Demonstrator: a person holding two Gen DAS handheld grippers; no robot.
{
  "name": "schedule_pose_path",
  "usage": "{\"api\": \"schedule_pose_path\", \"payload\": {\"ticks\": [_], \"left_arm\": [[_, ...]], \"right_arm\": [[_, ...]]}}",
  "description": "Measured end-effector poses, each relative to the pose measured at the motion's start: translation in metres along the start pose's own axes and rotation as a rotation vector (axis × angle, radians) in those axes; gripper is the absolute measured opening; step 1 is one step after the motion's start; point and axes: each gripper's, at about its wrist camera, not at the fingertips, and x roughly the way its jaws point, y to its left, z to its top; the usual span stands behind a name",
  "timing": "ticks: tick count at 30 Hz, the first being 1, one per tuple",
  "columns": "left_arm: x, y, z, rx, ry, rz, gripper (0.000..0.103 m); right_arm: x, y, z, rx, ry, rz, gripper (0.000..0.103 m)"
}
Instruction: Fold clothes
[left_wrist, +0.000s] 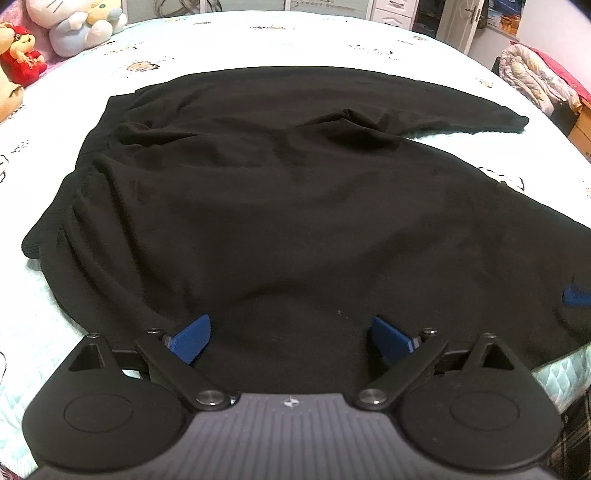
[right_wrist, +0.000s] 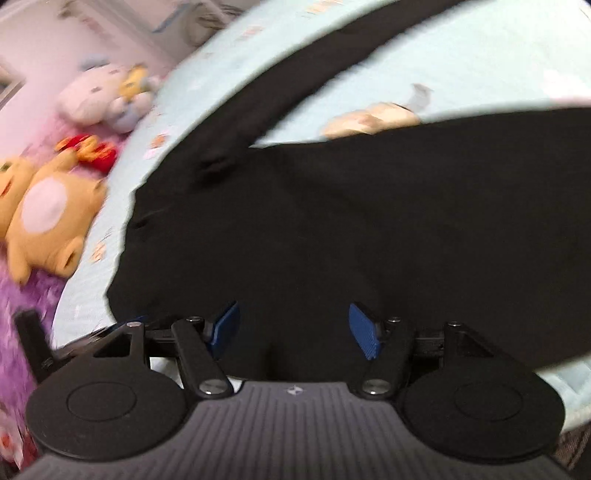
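A black long-sleeved garment (left_wrist: 295, 203) lies spread on the pale blue bed sheet (left_wrist: 295, 40), with one sleeve (left_wrist: 461, 110) stretched to the far right and folds bunched on its left side. My left gripper (left_wrist: 291, 328) hangs over the garment's near edge with its blue pads wide apart and nothing pinched between them. A sliver of blue (left_wrist: 576, 295) shows at the right edge over the cloth. The right wrist view is blurred. In it my right gripper (right_wrist: 293, 314) is open above the garment (right_wrist: 369, 221), with the sleeve (right_wrist: 314, 66) running off to the upper right.
Plush toys (left_wrist: 81, 26) and a red doll (left_wrist: 18, 55) sit at the bed's far left. A folded quilt (left_wrist: 535, 77) lies at the far right beside wooden furniture (left_wrist: 581, 125). A yellow plush bear (right_wrist: 44, 214) rests on a purple blanket (right_wrist: 22, 295).
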Motion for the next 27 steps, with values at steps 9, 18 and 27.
{"api": "schedule_pose_path", "payload": {"ticks": [9, 18, 27], "left_arm": [[-0.001, 0.006, -0.001, -0.009, -0.004, -0.047, 0.101], [-0.003, 0.02, 0.002, -0.046, 0.004, -0.124, 0.102], [-0.013, 0.029, 0.004, -0.135, 0.024, -0.137, 0.096]], "right_arm": [[0.036, 0.011, -0.002, 0.048, 0.074, -0.026, 0.066], [0.02, -0.021, 0.02, 0.153, 0.046, 0.0, 0.066], [-0.017, -0.056, 0.04, 0.249, -0.06, -0.054, 0.067]]}}
